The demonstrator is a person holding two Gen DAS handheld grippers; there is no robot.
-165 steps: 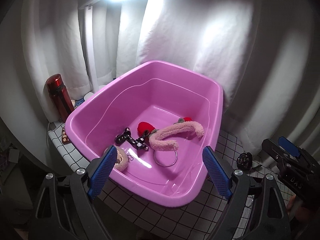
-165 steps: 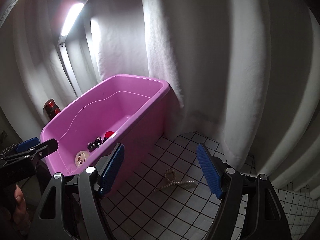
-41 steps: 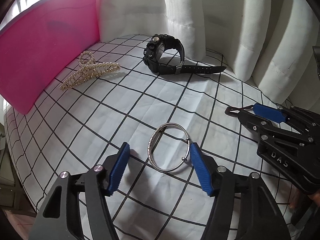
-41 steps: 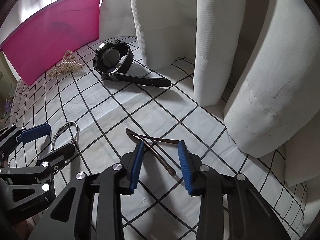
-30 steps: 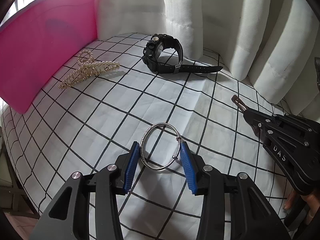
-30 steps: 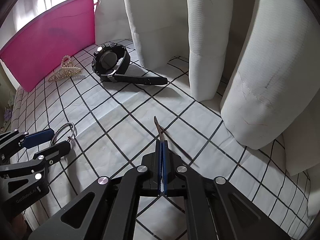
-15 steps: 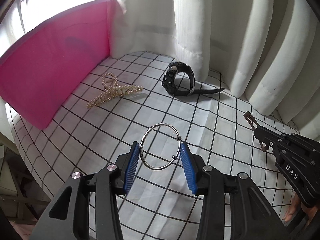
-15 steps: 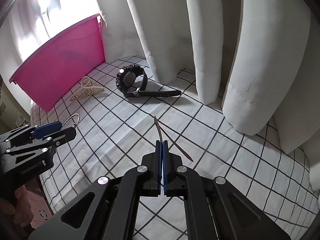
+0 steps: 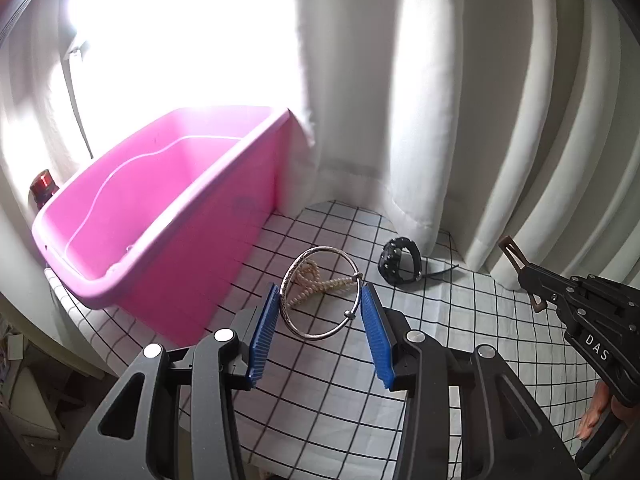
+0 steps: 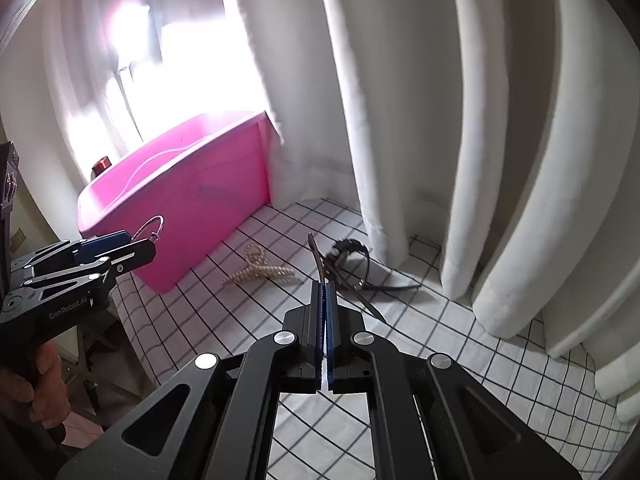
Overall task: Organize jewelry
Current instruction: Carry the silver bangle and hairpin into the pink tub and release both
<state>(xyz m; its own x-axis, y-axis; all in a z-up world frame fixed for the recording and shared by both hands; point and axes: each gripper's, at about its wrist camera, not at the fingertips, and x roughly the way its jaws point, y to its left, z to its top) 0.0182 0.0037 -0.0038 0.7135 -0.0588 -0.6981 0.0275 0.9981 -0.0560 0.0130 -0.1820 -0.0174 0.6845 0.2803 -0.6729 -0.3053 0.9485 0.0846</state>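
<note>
Left gripper [image 9: 320,312]: blue pads closed against both sides of silver bangle [image 9: 320,293], bangle held upright and lifted clear of the checked tablecloth [image 9: 460,344].
Right gripper [image 10: 324,300]: pads pressed together on a thin brown hair clip [image 10: 316,258], one prong rising above the fingertips, the other slanting off to the right. Exact type of clip hard to confirm, seen edge-on.
Pink tub [image 9: 168,216] on the cloth ahead and to the left, against the white curtain [image 9: 400,100]; contents hidden from both views.
Pearl hair claw [image 10: 260,270] flat on the cloth just beside the tub's near wall; seen through the bangle in the left view.
Black watch [image 9: 400,266] on the cloth near the curtain foot, strap trailing right, apart from the claw.
Red bottle cap [image 9: 42,184] behind the tub's far left corner.
</note>
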